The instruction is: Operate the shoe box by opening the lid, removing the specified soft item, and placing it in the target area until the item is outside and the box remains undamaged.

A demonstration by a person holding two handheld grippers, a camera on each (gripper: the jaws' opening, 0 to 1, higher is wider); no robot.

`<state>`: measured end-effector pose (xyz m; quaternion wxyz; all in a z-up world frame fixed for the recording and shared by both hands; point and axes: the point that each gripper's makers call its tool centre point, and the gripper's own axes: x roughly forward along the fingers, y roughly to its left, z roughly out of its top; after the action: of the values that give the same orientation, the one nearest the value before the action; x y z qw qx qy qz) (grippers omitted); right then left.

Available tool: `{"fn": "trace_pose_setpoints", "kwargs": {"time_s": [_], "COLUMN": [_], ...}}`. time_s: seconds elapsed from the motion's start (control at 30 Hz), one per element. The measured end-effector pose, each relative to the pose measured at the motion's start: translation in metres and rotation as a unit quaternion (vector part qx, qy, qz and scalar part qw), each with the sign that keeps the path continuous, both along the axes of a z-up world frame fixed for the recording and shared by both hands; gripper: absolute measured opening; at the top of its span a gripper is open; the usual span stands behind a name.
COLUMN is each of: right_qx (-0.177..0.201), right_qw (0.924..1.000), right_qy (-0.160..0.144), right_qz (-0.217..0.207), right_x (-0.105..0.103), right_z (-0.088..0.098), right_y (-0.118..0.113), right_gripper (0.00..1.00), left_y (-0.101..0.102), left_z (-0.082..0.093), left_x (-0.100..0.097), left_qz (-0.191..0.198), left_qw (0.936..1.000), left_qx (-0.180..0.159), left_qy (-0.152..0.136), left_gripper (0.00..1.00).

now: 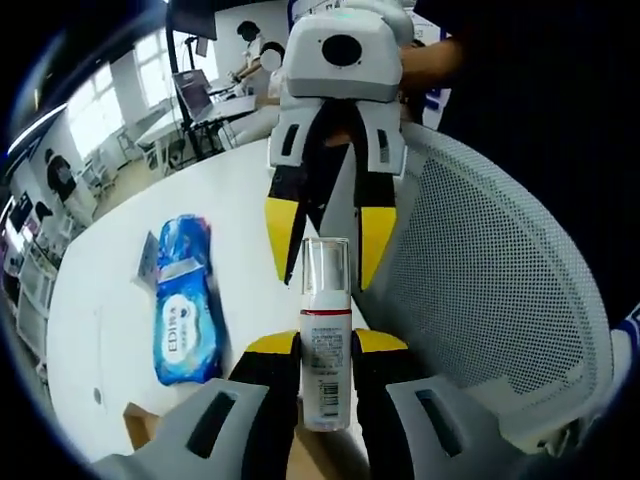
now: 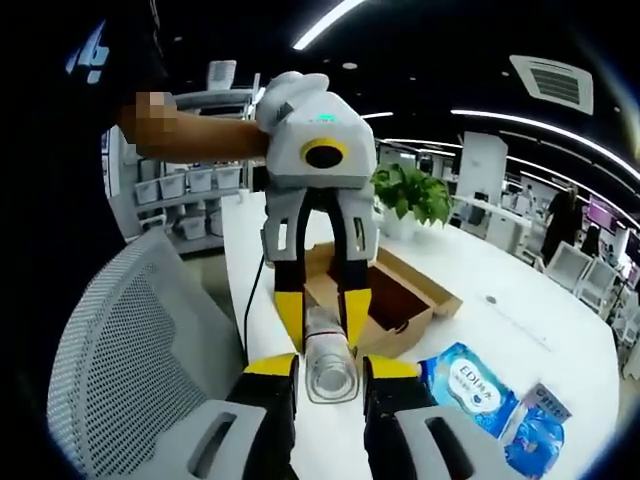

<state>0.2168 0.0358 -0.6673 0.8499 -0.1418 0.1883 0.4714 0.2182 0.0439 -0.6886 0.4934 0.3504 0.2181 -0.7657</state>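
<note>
Counts first: I see one bottle (image 1: 325, 335), one blue wipes pack (image 1: 184, 305), one open cardboard shoe box (image 2: 400, 300), one mesh chair (image 1: 490, 290), one potted plant (image 2: 412, 195).

In the left gripper view, left to right: wipes pack lies flat on the white table (image 1: 110, 300), well apart from the bottle. My left gripper (image 1: 325, 345) is clamped on the bottle's body; clear cap (image 1: 325, 265) points away. The right gripper (image 1: 322, 245) faces me, its yellow tips straddling the cap; can't tell if they actually pinch it. Chair sits right.

In the right gripper view, left to right: chair, then right gripper (image 2: 330, 370) with jaws either side of the bottle's end, then the box behind, lid flaps open; contents unreadable. Wipes pack (image 2: 470, 385) lies outside the box, on the table at right.
</note>
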Motion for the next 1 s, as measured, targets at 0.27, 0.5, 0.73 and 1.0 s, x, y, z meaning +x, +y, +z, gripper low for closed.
{"fn": "trace_pose_setpoints", "kwargs": {"time_s": [0.27,0.5,0.73,1.0], "right_qx": [-0.005,-0.013,-0.021,-0.027], "right_qw": [1.0,0.9999,0.9997,0.9995], "right_qy": [-0.006,-0.008,-0.011,-0.015], "right_qz": [0.005,0.004,0.004,0.004], "right_x": [-0.0007,-0.0013,0.0005,0.0042], "right_z": [0.0013,0.0013,0.0014,0.0016], "right_y": [0.0009,0.0004,-0.0006,-0.0012], "right_gripper": [0.17,0.16,0.15,0.15], "left_y": [-0.0016,-0.0028,-0.0054,-0.0068], "left_z": [0.001,0.0,-0.0002,-0.0001], "left_x": [-0.0016,-0.0012,0.0006,0.006], "left_qz": [-0.003,-0.002,0.002,0.025], "left_qw": [1.0,0.9999,0.9997,0.9994], "left_qx": [-0.005,-0.011,-0.019,-0.022], "left_qy": [0.001,-0.006,-0.012,-0.004], "left_gripper": [0.19,0.19,0.2,0.21]}}
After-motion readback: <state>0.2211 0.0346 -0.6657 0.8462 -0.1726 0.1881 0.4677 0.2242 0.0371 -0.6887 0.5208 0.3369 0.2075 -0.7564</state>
